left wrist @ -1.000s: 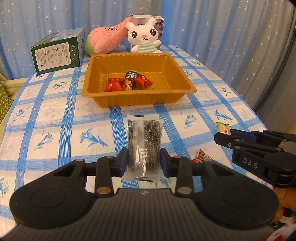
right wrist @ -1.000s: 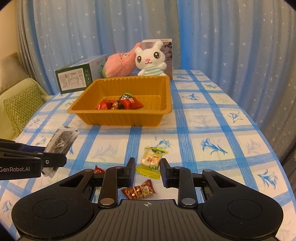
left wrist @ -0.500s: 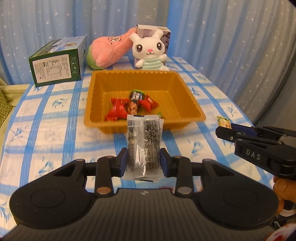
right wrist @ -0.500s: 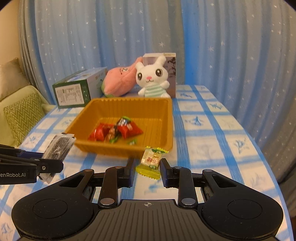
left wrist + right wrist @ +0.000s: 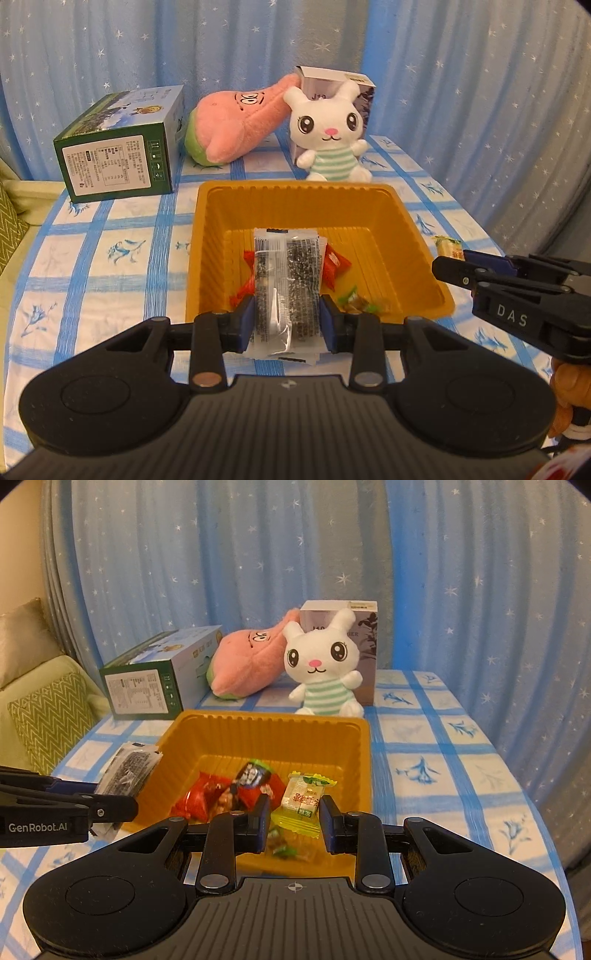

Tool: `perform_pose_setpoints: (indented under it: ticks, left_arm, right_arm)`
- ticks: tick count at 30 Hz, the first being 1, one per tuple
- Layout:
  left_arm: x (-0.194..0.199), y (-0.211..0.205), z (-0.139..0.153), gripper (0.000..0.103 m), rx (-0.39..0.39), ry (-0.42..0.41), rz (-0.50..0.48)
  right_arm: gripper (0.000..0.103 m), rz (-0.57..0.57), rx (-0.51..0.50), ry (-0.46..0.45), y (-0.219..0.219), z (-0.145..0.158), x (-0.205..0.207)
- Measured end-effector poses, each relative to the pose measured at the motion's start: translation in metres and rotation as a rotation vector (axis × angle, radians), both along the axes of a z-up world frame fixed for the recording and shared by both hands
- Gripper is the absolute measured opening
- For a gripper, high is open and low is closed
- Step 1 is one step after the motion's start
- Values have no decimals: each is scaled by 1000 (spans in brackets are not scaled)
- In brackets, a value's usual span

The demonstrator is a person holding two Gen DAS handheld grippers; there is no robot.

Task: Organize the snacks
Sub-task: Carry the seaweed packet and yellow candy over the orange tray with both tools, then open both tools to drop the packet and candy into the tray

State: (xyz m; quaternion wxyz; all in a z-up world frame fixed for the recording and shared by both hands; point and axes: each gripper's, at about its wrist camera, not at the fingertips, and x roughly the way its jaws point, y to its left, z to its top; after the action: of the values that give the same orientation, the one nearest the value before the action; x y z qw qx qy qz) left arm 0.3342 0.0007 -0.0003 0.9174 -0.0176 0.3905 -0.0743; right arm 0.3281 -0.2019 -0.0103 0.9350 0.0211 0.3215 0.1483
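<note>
Clear seaweed packet (image 5: 286, 291) sits clamped in the left gripper (image 5: 287, 325), above the orange tray (image 5: 417, 251). Yellow candy (image 5: 301, 801) is pinched in the right gripper (image 5: 293, 823), at its twelve o'clock.

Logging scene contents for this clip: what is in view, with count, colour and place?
tray: one, orange, mid-table
wrapped snacks: several, mostly red, inside tray
green box: one, far left
pink plush: one, behind tray
bunny plush: one, white, behind tray
grey box: one, behind bunny
tablecloth: blue-white check
curtain: blue, starred
dark packet: one, in left tool
yellow packet: one, in right tool
</note>
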Motion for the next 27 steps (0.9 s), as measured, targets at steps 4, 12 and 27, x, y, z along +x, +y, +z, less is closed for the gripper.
perform_pose_setpoints:
  ticks: [4,12,27]
  left_arm:
    - [15,0,-3,33,3,5,7]
    - [33,-3,-8,33,1,13,8]
    - [40,9,-15,34,-52,-29,53]
  right_arm:
    - [29,0,9,15,6,-3,17]
    - [29,3,27,39,15,-6,33]
    - [29,-30,60,64,5,-10,37]
